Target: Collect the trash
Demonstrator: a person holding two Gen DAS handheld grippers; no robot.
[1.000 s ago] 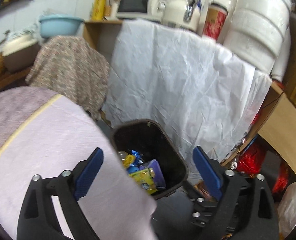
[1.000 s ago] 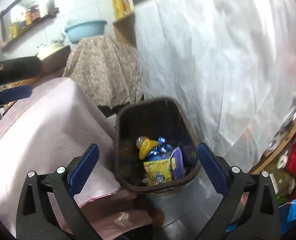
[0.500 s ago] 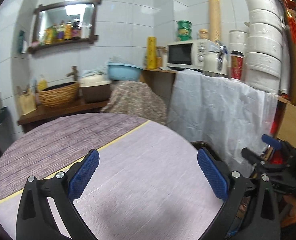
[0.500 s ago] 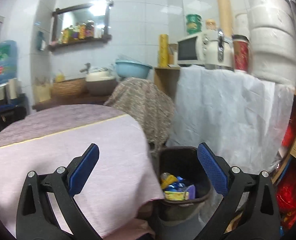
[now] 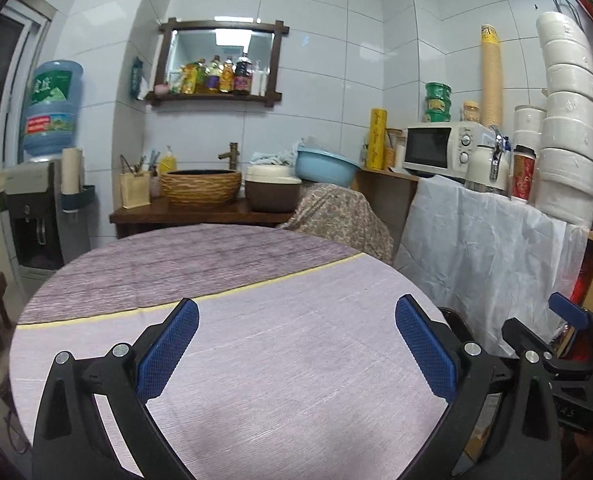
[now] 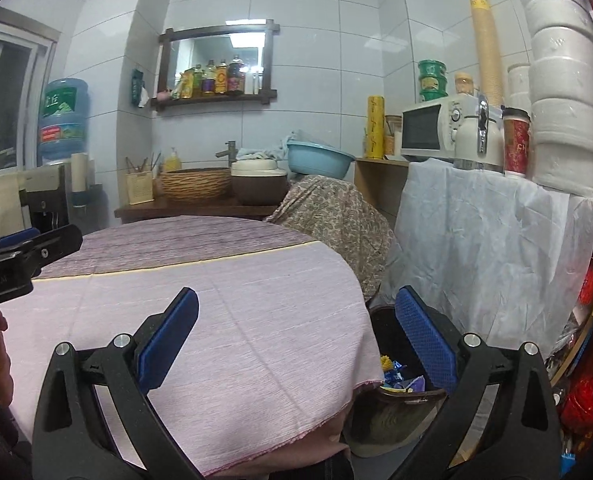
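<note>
I've swung both tools up from the bin (image 6: 400,376) to level over the worktop (image 5: 256,360); left tool (image 5: 296,348) and right tool (image 6: 296,336) gape wide, empty. Wrappers (image 6: 400,378) sit binned; collection looks done

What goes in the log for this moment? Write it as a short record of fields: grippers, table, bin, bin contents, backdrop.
left gripper: open, holding nothing, above the table
right gripper: open, holding nothing, at the table's edge
table: round, covered by a purple cloth with a yellow stripe; no trash visible on it
trash bin: dark, on the floor beside the table, partly behind the right gripper's finger
bin contents: wrappers, yellow, blue and purple
backdrop: microwave, blue basin
</note>
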